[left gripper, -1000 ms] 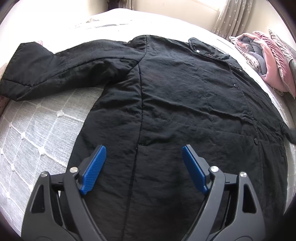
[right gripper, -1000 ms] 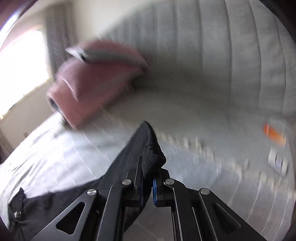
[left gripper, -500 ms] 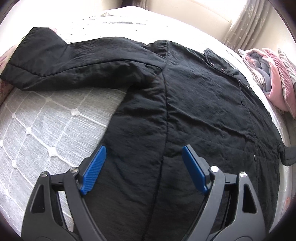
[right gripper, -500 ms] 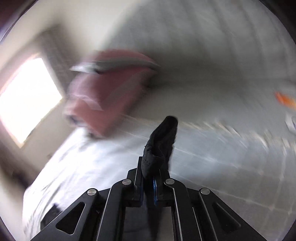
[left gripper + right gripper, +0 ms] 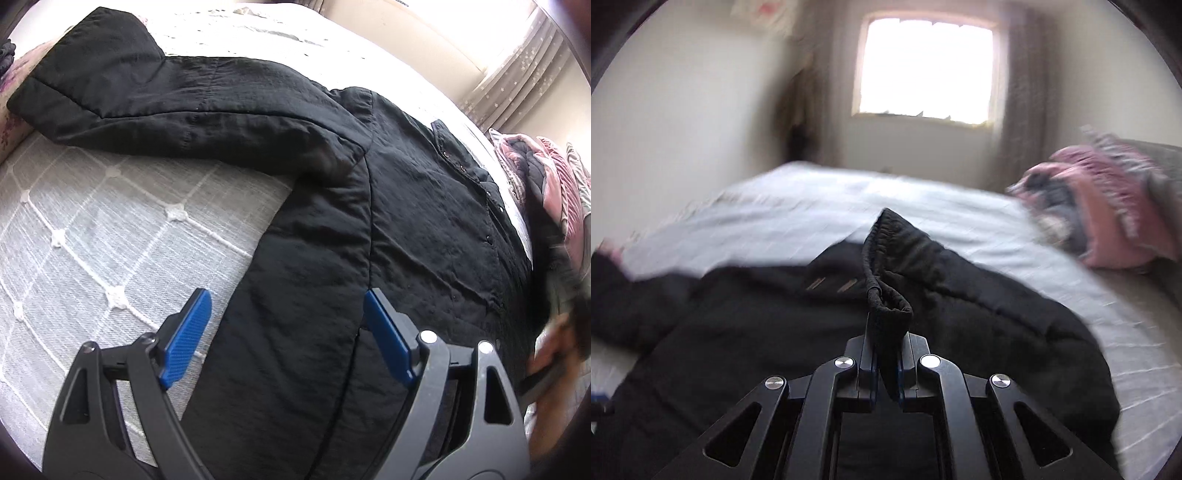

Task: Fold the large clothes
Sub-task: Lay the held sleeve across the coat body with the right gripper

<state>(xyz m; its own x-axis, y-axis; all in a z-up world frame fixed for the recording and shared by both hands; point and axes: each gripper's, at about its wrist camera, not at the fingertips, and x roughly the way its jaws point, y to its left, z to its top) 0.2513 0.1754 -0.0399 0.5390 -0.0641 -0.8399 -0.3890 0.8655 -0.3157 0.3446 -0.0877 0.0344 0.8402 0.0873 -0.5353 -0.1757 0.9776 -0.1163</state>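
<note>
A large black jacket lies front up on the bed, its snap placket running toward the right. One sleeve stretches out to the upper left. My left gripper hovers open over the jacket's side edge, with nothing between its blue pads. In the right wrist view my right gripper is shut on the elastic cuff of the other sleeve, which drapes back across the jacket body. A blurred hand shows at the right edge of the left wrist view.
A grey-white quilted cover spreads over the bed. A pile of pink and grey bedding sits at the head end. A bright window and curtains stand behind the bed.
The right gripper has swung fast, carrying the cuff from beside the pink pile to over the jacket body. The left gripper drifted toward the jacket's side edge and rolled, staying open.
</note>
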